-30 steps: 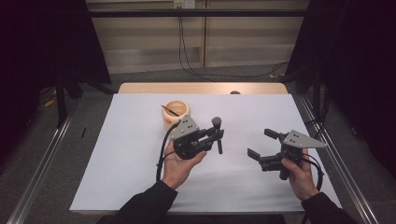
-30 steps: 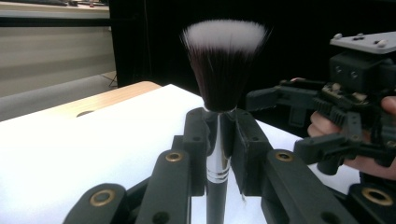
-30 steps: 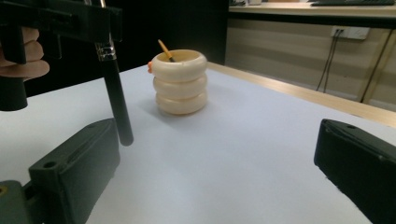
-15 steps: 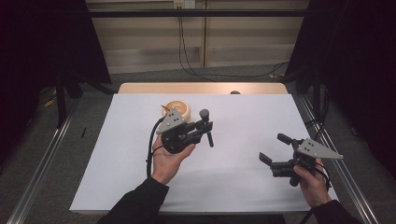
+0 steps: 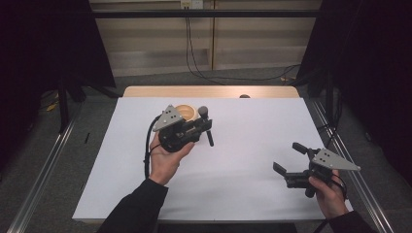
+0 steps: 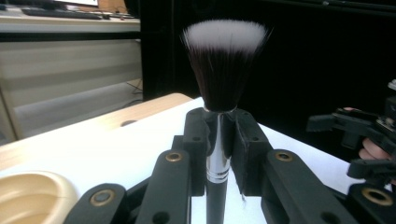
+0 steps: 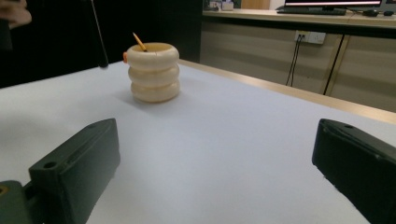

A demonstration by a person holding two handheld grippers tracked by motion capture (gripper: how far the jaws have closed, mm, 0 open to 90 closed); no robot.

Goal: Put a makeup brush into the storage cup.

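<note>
Left gripper [image 5: 201, 127] was clamped on the black-handled makeup brush with silver ferrule and white-tipped bristles [image 6: 222, 70], jaws closed around the ferrule, bristle end up. In the high view the brush [image 5: 206, 124] hung just beside the cream ribbed ring-stack holder [image 5: 186, 112], handle tip pointing down and off to the holder's right side, not over its mouth.

Judgement: step in hand was dropping the brush into the holder [image 7: 153, 73]. To do it well: shift the handle tip over the opening first, keep the brush near vertical, lower until the handle is inside, then release. An orange pencil [image 7: 138, 42] was leaning in there, so aim for the free side.

Right gripper [image 5: 290, 161] sat idle near the right edge of the white table surface [image 5: 252, 136], jaws wide apart (nothing between them).
</note>
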